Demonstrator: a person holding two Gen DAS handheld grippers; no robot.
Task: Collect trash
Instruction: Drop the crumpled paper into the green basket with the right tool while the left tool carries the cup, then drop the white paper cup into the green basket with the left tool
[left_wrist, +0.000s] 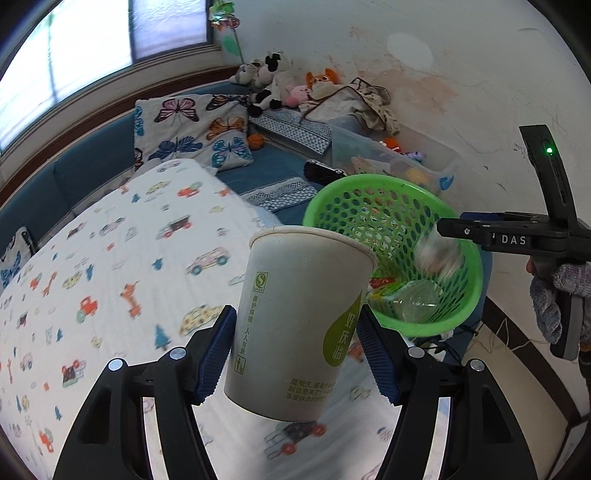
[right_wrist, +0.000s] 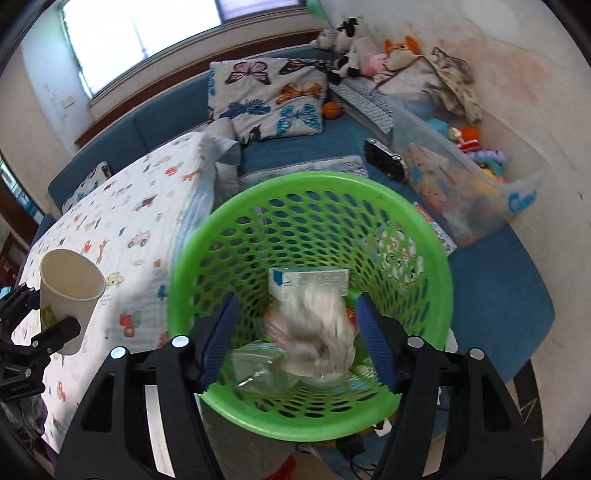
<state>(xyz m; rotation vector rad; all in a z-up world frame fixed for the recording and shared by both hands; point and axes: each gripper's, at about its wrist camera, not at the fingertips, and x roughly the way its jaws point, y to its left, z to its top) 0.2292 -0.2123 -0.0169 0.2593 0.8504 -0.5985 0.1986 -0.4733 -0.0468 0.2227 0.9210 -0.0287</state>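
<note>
Held upright between the blue ribbed pads of the left claw (left_wrist: 297, 354): a white paper cup (left_wrist: 295, 325) with green print, pinched at mid-wall above a bed quilt (left_wrist: 110, 280) patterned with cars and giraffes. Just right of the cup and beyond it, a green perforated plastic basket (left_wrist: 469, 266) standing off the bed's edge, already holding a green-wrapped packet (left_wrist: 402, 301) at its bottom.

Poised over the basket's mouth, the right claw (right_wrist: 297, 339), jaws spread with pads clear of anything. Between and below them, blurred in mid-air inside the basket (right_wrist: 184, 266): a crumpled white wad (right_wrist: 314, 332), paper or plastic, not clearly either. Under it, a small white-and-blue carton (right_wrist: 308, 280) and a clear plastic wrapper (right_wrist: 258, 369) resting on the basket floor. Seen from the left wrist camera, the right claw's black body reaching in from the right edge, gripped by a hand in a grey knitted glove (left_wrist: 554, 299), the same blurred wad (left_wrist: 439, 254) dropping past the basket rim.

Farther back, a butterfly-print cushion (right_wrist: 266, 99) leaning on a blue couch, plush toys (right_wrist: 351, 37) heaped against the far wall, and a clear storage bin (right_wrist: 517, 195) of toys at the right.
</note>
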